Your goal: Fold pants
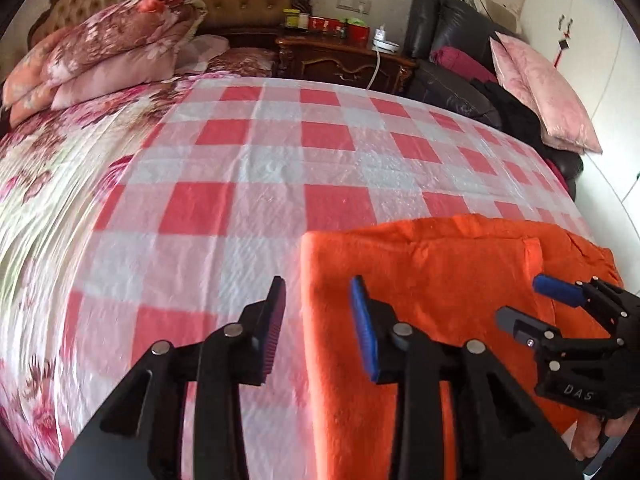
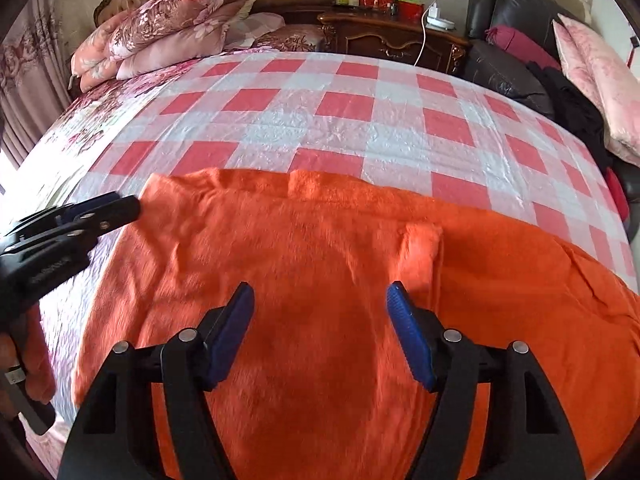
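1. On the checked bedspread (image 2: 328, 108) at the near edge of the bed, the orange pants (image 2: 304, 264) lie flat, already doubled over, with a small flap turned up near the middle and a short raised tab on the far edge.

2. The left gripper (image 1: 318, 304) hangs over the pants' left border: one finger above the checked cloth, the other above the orange, jaws parted with nothing between them.

3. The right gripper (image 2: 320, 308) hovers over the middle of the pants, jaws spread wider and likewise empty. Neither tool grips anything.

4. Risk, as I judge it: the left jaws straddle the hem, so closing there could pinch the bedspread along with the pants and drag the sheet into the fold.

5. The orange fabric looks like thick fleece, fuzzy and soft. Stacked layers of it may slip apart if only the top one is caught, leaving a crooked fold.

6. The bedspread is thin, smooth and finely wrinkled, with a slight sheen; the pants may slide on it when pulled instead of folding cleanly.

7. The right end of the pants runs toward the bed's edge; a hard tug could carry it over the side.

8. The upturned flap could get trapped inside the next fold as a lump.
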Action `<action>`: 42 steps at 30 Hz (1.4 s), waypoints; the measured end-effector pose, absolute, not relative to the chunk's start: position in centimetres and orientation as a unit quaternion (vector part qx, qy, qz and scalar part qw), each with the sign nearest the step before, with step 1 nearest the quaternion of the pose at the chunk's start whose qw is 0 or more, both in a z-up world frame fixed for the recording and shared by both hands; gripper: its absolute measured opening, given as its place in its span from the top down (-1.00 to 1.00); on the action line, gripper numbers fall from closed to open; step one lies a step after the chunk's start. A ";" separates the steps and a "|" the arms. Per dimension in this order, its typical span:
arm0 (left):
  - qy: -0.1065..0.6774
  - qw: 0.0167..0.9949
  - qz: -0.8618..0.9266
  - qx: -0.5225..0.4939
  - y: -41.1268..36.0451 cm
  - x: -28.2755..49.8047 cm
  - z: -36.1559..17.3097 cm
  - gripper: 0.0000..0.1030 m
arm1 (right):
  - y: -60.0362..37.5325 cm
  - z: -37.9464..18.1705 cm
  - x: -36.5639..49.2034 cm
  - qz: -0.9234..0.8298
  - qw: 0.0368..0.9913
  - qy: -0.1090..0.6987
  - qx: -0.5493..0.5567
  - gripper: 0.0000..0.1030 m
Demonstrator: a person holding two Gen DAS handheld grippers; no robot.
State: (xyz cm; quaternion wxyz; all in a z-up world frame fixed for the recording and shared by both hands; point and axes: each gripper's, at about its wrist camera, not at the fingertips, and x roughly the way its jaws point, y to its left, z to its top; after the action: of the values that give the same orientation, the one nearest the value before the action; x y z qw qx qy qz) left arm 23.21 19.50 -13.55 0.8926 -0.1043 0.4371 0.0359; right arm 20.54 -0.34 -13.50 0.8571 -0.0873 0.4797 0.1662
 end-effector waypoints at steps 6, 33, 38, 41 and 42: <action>0.454 0.875 0.034 -0.164 18.1 13.8 -14.1 0.25 | -0.6 -14.2 16.1 0.169 0.849 0.489 -0.107 -0.32; 0.419 0.820 -0.044 -0.388 19.4 9.5 -13.8 0.81 | -1.6 -15.0 14.9 0.148 0.856 0.480 -0.120 -0.68; 0.434 0.793 -0.029 -0.427 20.0 9.4 -15.8 0.71 | -1.6 -15.1 14.9 0.150 0.856 0.481 -0.117 -0.69; 0.431 0.783 -0.027 -0.447 20.7 9.2 -16.3 0.54 | -1.7 -15.1 14.9 0.149 0.856 0.481 -0.116 -0.71; 0.431 0.781 -0.026 -0.451 20.9 9.2 -16.4 0.47 | -1.7 -15.1 15.0 0.149 0.856 0.481 -0.115 -0.71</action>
State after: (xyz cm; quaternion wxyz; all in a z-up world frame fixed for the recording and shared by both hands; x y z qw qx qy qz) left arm 9.20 20.90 -16.38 0.7811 -0.4507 0.4314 -0.0260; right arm 14.96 -1.66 -15.10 0.8562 -0.1153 0.4811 0.1488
